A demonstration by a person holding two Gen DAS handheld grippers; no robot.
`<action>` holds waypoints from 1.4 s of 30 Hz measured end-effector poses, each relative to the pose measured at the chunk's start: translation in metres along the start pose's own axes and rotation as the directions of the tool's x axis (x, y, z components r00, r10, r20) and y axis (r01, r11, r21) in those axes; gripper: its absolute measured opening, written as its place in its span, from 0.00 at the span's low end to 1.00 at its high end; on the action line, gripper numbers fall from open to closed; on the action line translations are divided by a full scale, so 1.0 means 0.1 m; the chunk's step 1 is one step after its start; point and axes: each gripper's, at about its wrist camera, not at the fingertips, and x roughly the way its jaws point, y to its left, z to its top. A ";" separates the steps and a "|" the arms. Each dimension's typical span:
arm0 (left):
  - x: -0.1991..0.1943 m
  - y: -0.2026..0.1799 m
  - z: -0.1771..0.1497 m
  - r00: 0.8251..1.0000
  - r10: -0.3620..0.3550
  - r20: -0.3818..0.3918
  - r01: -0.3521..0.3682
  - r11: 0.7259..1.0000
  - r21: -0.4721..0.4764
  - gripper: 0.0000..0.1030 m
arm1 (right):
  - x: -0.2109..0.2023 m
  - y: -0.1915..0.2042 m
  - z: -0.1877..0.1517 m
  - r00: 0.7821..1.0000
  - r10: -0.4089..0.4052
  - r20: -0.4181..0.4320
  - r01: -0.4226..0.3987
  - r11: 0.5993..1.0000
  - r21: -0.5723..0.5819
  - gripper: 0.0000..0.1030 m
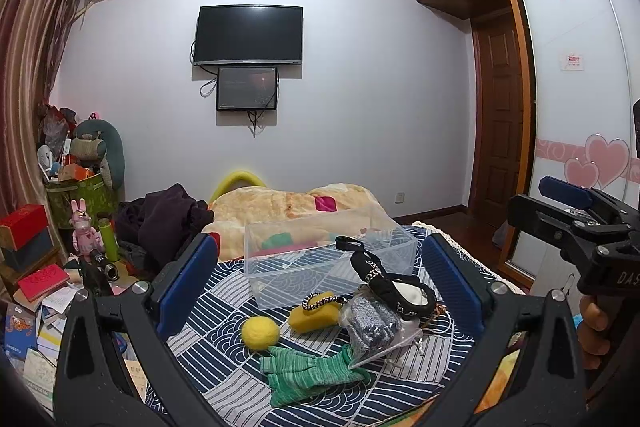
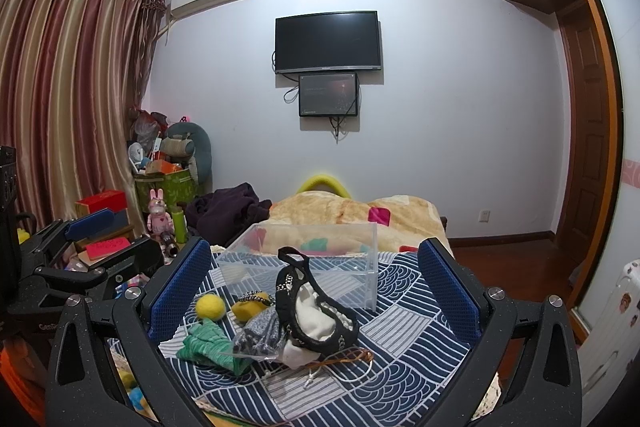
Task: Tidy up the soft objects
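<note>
On a blue-and-white patterned cloth (image 1: 224,343) lie a yellow felt ball (image 1: 260,333), a yellow sponge (image 1: 314,315) with a beaded band, a green knitted cloth (image 1: 308,371), a grey item in a clear bag (image 1: 370,325), and a black-and-white pouch (image 1: 400,289). An empty clear plastic box (image 1: 328,259) stands behind them. My left gripper (image 1: 320,275) is open above the pile. My right gripper (image 2: 312,283) is open too, over the same pile: ball (image 2: 210,306), green cloth (image 2: 204,341), pouch (image 2: 316,311), box (image 2: 304,259).
A beige blanket (image 1: 288,203) and dark clothes (image 1: 168,219) lie behind the box. Books, boxes and a pink rabbit toy (image 1: 82,227) clutter the left side. A wardrobe (image 1: 576,87) stands at the right. The right gripper shows in the left wrist view (image 1: 576,223).
</note>
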 end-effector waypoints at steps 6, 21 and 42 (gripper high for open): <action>0.15 0.05 -0.04 0.999 0.017 -0.043 -0.018 1.000 -0.008 1.00 | 0.10 -0.01 -0.02 0.999 0.004 -0.035 -0.004 1.000 0.010 1.00; 0.96 0.58 -0.48 0.951 0.038 -0.306 -0.066 0.994 -0.084 0.87 | 0.70 -0.26 -0.30 0.969 0.072 -0.237 -0.052 0.995 0.090 0.95; 1.62 0.85 -1.14 0.863 -0.031 -0.505 -0.075 0.979 -0.188 0.43 | 1.41 -0.17 -0.58 0.872 0.205 -0.444 -0.149 0.976 0.157 0.76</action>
